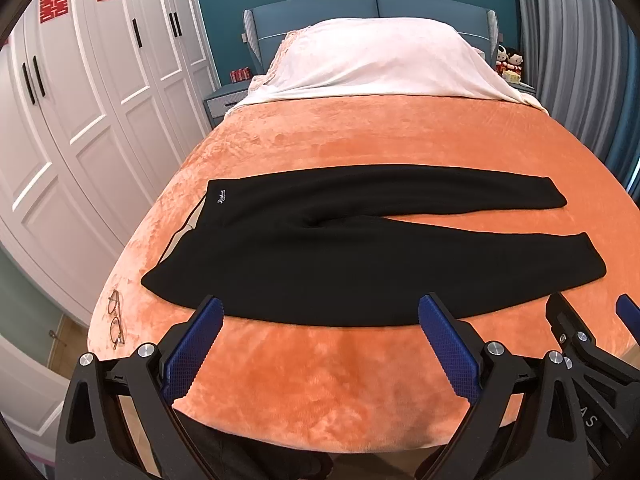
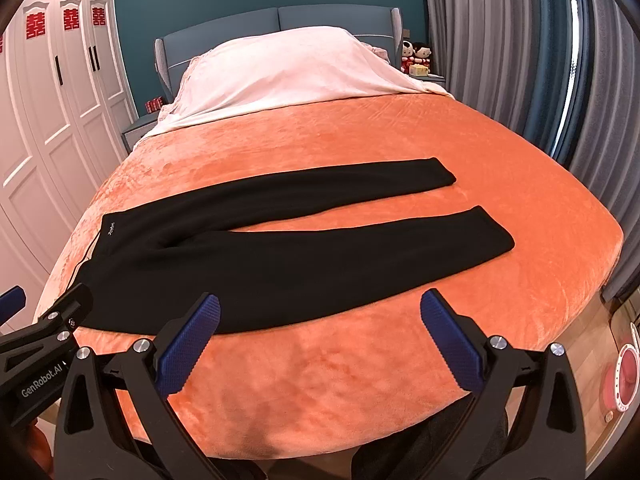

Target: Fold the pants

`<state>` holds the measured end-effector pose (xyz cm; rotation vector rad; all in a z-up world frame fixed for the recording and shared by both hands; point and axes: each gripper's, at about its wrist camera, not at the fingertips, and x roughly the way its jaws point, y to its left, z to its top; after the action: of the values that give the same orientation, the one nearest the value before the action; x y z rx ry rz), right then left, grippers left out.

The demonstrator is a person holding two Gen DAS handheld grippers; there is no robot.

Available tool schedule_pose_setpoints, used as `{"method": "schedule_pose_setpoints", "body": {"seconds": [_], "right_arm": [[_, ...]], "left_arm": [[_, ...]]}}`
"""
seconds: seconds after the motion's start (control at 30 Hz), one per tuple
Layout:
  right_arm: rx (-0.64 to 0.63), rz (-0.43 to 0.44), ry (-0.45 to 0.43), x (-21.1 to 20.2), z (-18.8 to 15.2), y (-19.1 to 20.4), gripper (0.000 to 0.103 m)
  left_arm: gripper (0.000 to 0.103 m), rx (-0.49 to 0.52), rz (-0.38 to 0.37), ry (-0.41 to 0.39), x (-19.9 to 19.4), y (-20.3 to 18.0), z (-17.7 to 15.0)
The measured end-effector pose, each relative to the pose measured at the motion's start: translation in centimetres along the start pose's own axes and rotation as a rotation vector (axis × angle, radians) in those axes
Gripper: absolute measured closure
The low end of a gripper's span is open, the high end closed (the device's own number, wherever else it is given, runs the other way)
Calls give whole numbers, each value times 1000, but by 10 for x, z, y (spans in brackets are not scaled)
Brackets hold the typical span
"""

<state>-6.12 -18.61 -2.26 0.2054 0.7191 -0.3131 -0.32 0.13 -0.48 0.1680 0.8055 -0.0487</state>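
Black pants (image 1: pixel 320 240) lie flat and spread across the orange bed cover (image 1: pixel 320 380), waistband to the left, the two legs apart and pointing right. They also show in the right wrist view (image 2: pixel 280 256). My left gripper (image 1: pixel 320 312) is open and empty, just above the near edge of the pants at the hip and thigh. My right gripper (image 2: pixel 320 308) is open and empty, above the near edge of the closer leg. The right gripper also shows at the right edge of the left wrist view (image 1: pixel 592 316).
A pair of glasses (image 1: pixel 116 316) lies on the cover at the near left corner. A white blanket (image 1: pixel 372 60) covers the pillows at the headboard. White wardrobes (image 1: pixel 80 100) stand left, curtains (image 2: pixel 540 60) right. A pink object (image 2: pixel 624 376) sits on the floor at right.
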Motion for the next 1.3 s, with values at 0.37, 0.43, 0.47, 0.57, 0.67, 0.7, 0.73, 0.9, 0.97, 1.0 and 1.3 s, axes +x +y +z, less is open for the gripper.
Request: {"method": "schedule_pose_setpoints", "body": {"seconds": [0.37,0.43,0.47,0.57,0.67,0.7,0.73,0.9,0.97,1.0,1.3], "right_arm": [[-4,2,19,9,-4,3,5],[-4,5,28,12,-4,2,5],[-4,5,30,13,-4,2,5],[-6,6,35,17,-4,3,5],[-5,5,34,17,-4,3,5],[-6,6,34,17,-4,3,5],[-6,5,35,17,-3,3,5],[-5,6,35,17,-3,3,5],[-6,5,34,17,-2,4,5],[-5,4,34,17,-2,3,5],[-8,9,43,22,-2,5,5]], "left_arm": [[6,-9,-30,28,11,-2,-1],[6,-8,-30,35,14,-2,-2],[6,-6,-30,38,15,-2,-2],[6,-4,-31,42,18,-3,-1],[6,-4,-32,41,19,-3,-1],[6,-4,-31,40,19,-3,-1],[6,-4,-32,41,18,-3,-1],[6,-4,-31,41,19,-4,0],[6,-3,-32,40,18,-3,0],[6,-2,-31,39,18,-4,0],[6,-4,-30,46,20,-4,0]]}}
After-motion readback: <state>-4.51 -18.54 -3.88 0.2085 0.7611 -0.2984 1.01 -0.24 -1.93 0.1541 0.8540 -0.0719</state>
